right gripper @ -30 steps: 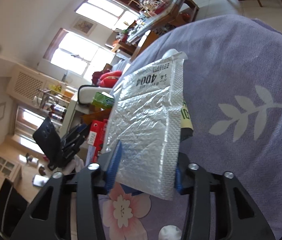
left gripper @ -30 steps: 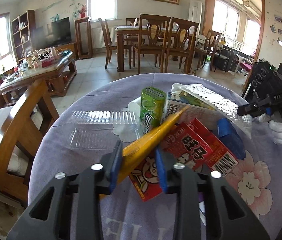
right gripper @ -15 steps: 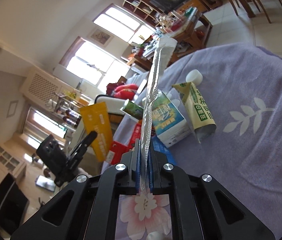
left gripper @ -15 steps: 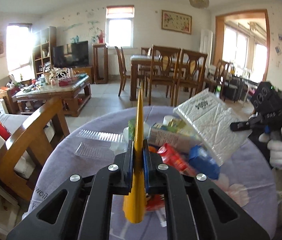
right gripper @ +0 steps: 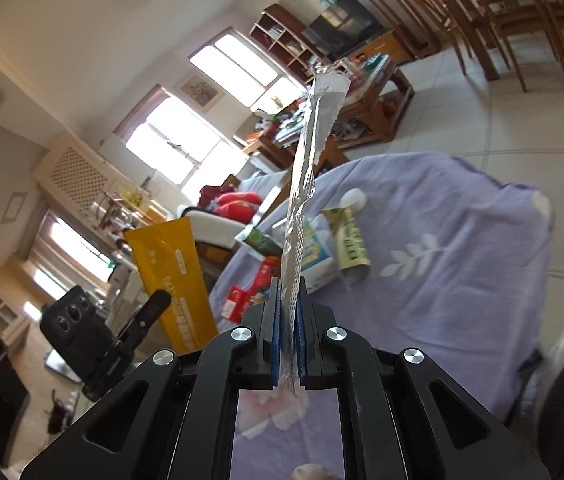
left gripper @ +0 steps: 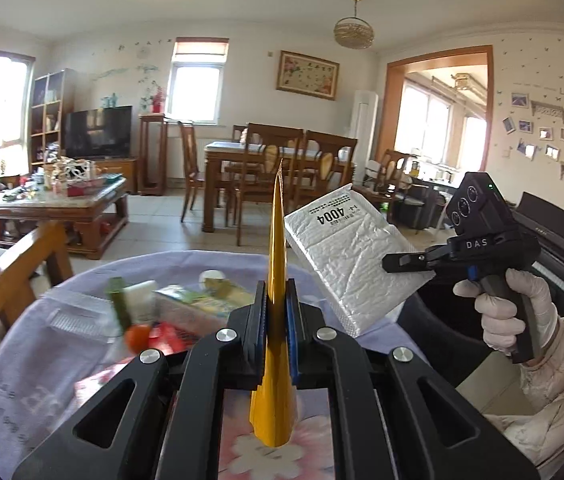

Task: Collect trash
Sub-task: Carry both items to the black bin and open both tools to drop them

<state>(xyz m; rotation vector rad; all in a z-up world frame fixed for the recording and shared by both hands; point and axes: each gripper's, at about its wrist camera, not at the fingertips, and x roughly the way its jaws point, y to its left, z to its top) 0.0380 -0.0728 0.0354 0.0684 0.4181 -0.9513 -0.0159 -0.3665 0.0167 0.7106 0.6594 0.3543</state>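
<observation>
Two grippers, both clamped on trash and lifted clear of the desk (left gripper: 17, 360). Left gripper (left gripper: 277, 308) jaws pressed tight on a yellow wrapper (left gripper: 275, 264), seen edge-on in the left wrist view, standing upright between the blue pads (left gripper: 290, 320), its lower end hanging behind the jaws. From the right wrist view the same yellow wrapper (right gripper: 169, 276) shows its flat face, held up to the left of the desk edge by the left gripper (right gripper: 153, 308). Right gripper (right gripper: 286, 340) jaws closed flat on a silver bubble mailer (right gripper: 306, 184), edge-on here, rising up and slightly right from the pads. In the left wrist view the silver bubble mailer (left gripper: 346, 256) shows its white face with printed "4004", tilted, pinched at its right side by the right gripper (left gripper: 392, 261). Gloved right hand (left gripper: 510, 312) wraps the handle, wrist roughly level, sleeve white, gripper pointing left across frame. Below that hand a dark round opening, possibly a bin (left gripper: 442, 320), too cut off to be sure. Remaining litter on the purple floral cloth: milk carton (right gripper: 320, 252), green-printed tube (right gripper: 352, 244), red box (right gripper: 253, 288), green can (right gripper: 259, 240), white cup (right gripper: 354, 200), clear plastic tray (left gripper: 69, 316). Left-view litter is motion-blurred
</observation>
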